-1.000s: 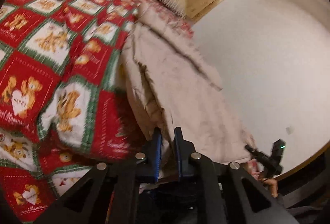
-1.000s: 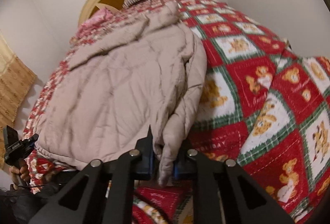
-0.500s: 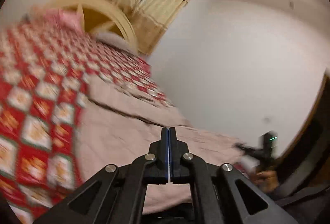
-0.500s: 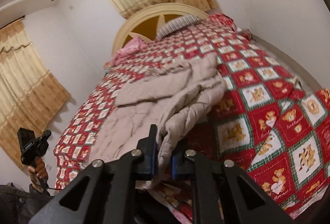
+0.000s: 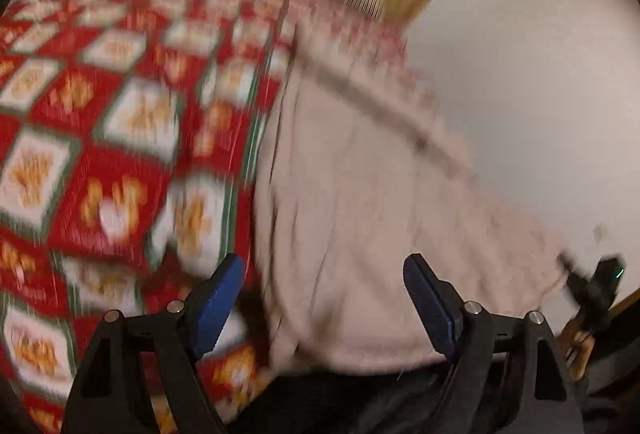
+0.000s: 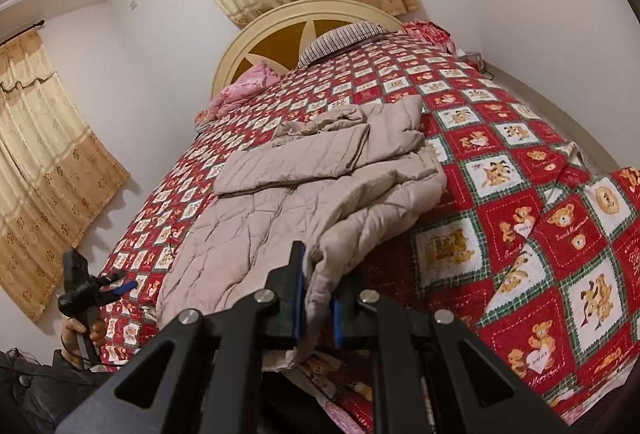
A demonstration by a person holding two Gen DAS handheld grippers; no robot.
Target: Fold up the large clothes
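Right wrist view, beige padded coat (image 6: 304, 194) hem pinched between fingers (image 6: 297, 298)

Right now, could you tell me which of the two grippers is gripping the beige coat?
The right gripper, clamped on the beige coat hem; the left gripper's jaws are opening, gripping nothing.

Jacket (image 6: 304, 194) fills bed centre; bedspread (image 6: 520, 194) right of it lies bare.

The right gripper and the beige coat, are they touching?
Touching. The right wrist view shows the right gripper with both blue pads pressed on a fold of the beige coat.
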